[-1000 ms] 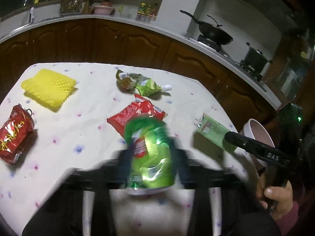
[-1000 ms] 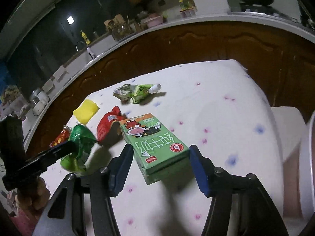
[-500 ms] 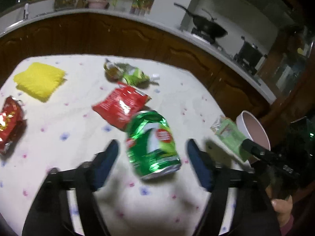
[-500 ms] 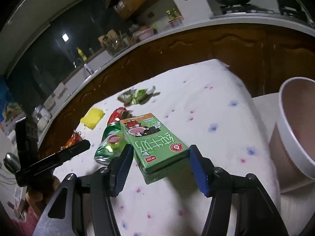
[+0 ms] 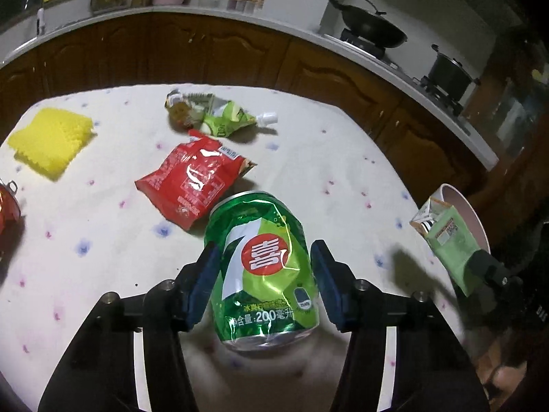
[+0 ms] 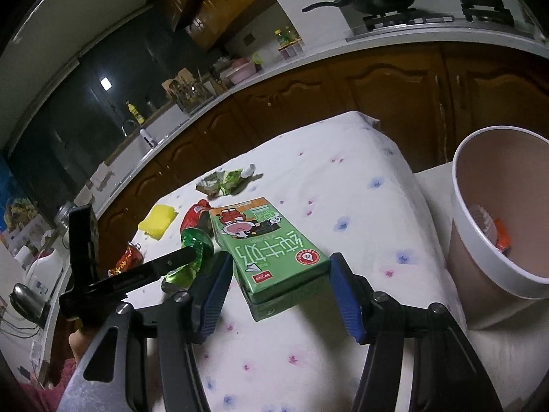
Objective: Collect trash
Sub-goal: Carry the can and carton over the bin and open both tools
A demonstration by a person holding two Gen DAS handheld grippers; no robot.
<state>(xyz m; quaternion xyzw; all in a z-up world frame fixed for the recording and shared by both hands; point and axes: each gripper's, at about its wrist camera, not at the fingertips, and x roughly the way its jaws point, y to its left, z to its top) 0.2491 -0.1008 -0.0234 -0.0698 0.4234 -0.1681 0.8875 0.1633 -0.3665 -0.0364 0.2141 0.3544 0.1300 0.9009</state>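
Some trash already in bin [image 6: 458,185]. Carton [image 6: 271,247] clamped in right gripper [image 6: 279,290] nr bin; left gripper [image 5: 262,283] closing round can [image 5: 264,267], pads not quite on. Still on table w/ can: red bag [image 5: 192,178], pouch [image 5: 212,116], sponge [image 5: 51,140], red can [image 5: 7,206].

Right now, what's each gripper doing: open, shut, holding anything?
Left gripper: jaws closing around the green can; whether the pads press it yet cannot be told.
Right gripper: shut on the green carton.

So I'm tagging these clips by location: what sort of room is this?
A home kitchen, most likely. A wok and a pot sit on a stove along the counter, with wooden cabinets below, beside the cloth-covered table.
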